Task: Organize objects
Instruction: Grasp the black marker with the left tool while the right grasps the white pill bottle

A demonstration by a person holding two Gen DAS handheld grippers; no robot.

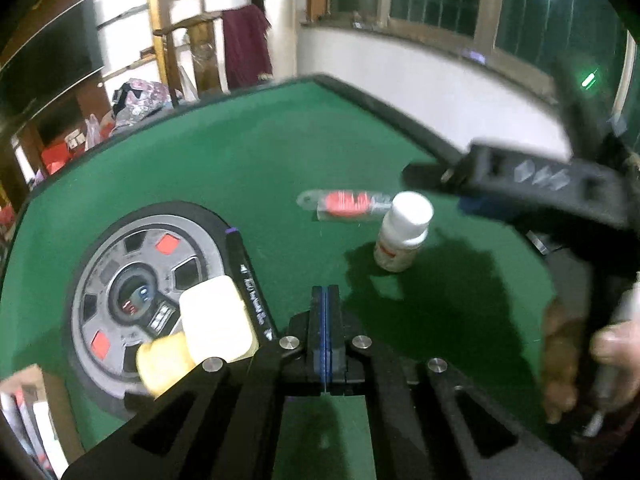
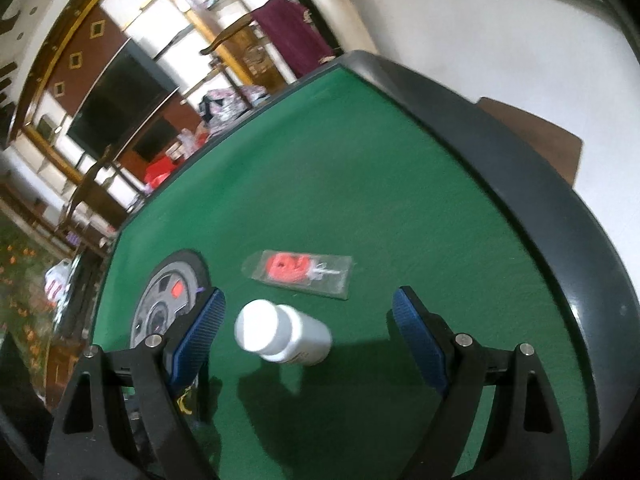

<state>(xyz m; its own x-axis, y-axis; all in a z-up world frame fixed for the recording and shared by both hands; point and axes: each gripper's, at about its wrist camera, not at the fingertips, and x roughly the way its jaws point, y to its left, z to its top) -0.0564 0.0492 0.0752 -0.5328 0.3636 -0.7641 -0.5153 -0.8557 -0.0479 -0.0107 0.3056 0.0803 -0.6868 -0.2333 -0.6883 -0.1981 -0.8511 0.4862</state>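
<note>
While our left hand-held gripper [image 1: 326, 296] hangs low over the green bench [image 1: 248, 168], its two blue-lined fingers are pressed flat together with nothing between them. Our right hand-held gripper [image 2: 308, 312] has its fingers spread wide apart, and the white bottle [image 2: 282, 334] shows in the gap between them — neither blue pad [image 2: 200, 332] touches it. In the right wrist view the bottle looks tipped toward the camera, cap nearest us; in the left wrist view it seems to stand on the felt with its white cap up and a printed label near its base, so we cannot tell for certain whether it is upright.

Just beyond the bottle lies a clear flat packet [image 2: 300, 272] with a red item inside, resting on the bench and apart from both grippers. To the left sits a round mat printed like a car wheel [image 1: 136, 292], grey with red squares. On it, in the left wrist view, lie a pale cream block [image 1: 216, 320] and a yellow piece [image 1: 164, 364] touching one another, and a black marker [image 1: 250, 284] lies along the mat's right edge, just beside the block. The bench has a dark raised rim [image 2: 520, 184]. A bare hand [image 1: 612, 356] grips the right gripper's handle at the far right of the left wrist view.
</note>
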